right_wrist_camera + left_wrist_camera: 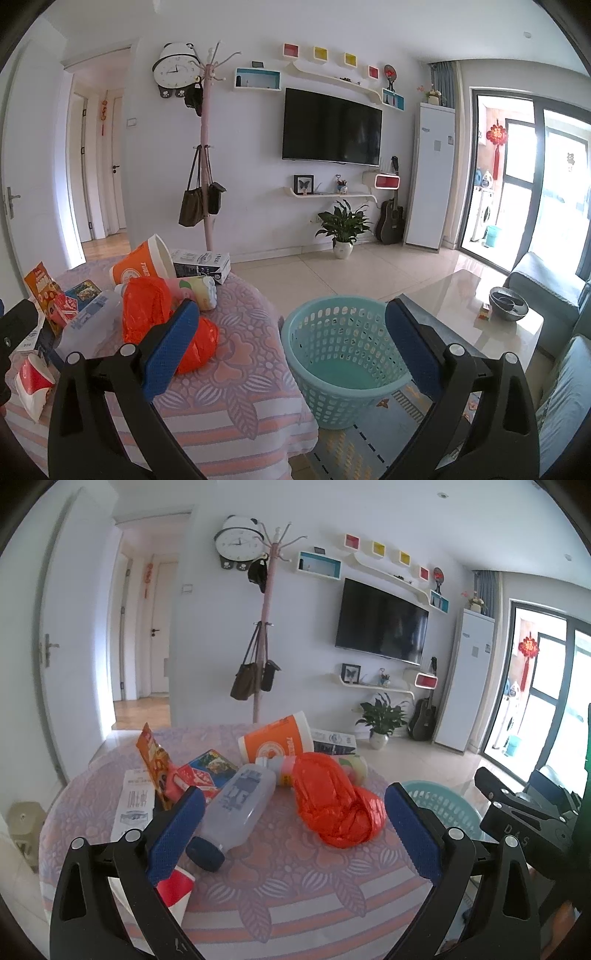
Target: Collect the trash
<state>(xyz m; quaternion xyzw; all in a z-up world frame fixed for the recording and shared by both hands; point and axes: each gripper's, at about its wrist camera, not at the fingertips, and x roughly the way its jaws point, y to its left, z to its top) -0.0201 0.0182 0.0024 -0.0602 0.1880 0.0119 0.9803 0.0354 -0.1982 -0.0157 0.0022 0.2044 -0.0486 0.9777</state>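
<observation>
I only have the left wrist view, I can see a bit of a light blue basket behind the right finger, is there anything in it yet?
Observer: No. In the right wrist view the light blue perforated plastic basket shows a bare bottom, no trash inside.
Operator: Where does it stand?
Observer: On the floor, on a patterned rug, beside the table with the pink floral cloth.
Operator: What's the right gripper doing?
Observer: The right gripper is open and holds nothing; the crumpled orange plastic bag lies behind its left finger.
</observation>
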